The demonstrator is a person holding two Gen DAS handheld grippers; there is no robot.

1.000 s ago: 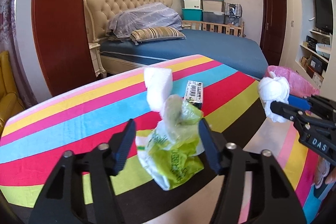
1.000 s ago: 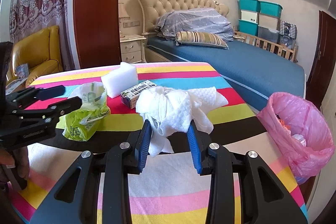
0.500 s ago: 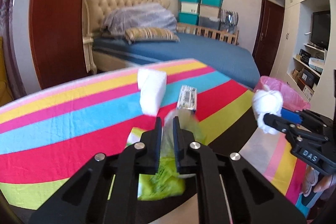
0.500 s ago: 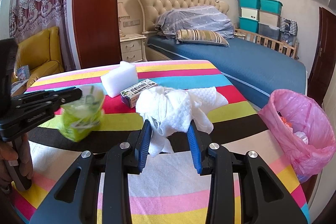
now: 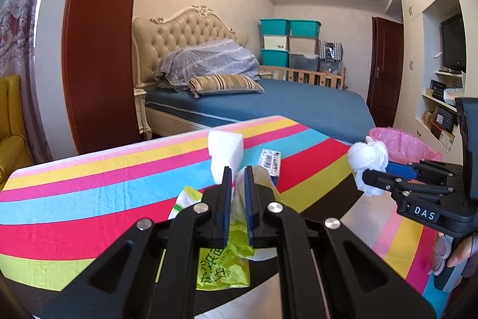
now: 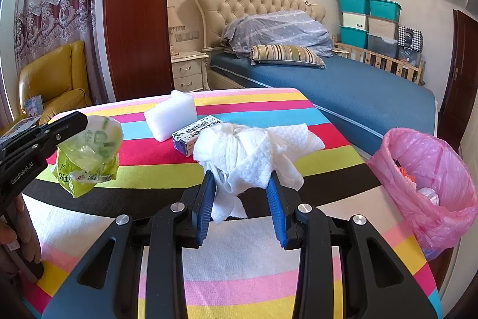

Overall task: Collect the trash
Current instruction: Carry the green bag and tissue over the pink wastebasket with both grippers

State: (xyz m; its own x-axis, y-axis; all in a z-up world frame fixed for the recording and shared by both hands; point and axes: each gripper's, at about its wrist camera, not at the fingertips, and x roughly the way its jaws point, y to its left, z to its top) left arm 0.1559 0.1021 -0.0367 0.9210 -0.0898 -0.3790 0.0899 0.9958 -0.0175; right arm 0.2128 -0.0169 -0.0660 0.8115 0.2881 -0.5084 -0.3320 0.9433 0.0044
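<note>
A: While both grippers held trash, which stood nearer the bin?

B: The right gripper [image 6: 240, 193]. Its jaws were clamped on a wad of white tissue [image 6: 251, 157], held above the counter [image 6: 239, 265]. The pink-lined bin [image 6: 430, 187] stood just off the counter's right edge, to the right of those jaws.

A: And the left gripper [image 5: 237, 199]?

B: Its jaws were nearly closed, pinching the top of a green plastic bag [image 6: 89, 151]. The bag hung downward, lifted off the counter at the far left, well apart from the bin.

A: Remaining items?

B: A white sponge [image 6: 170, 118] and a small barcoded box [image 6: 194, 136] lay on the counter.
</note>
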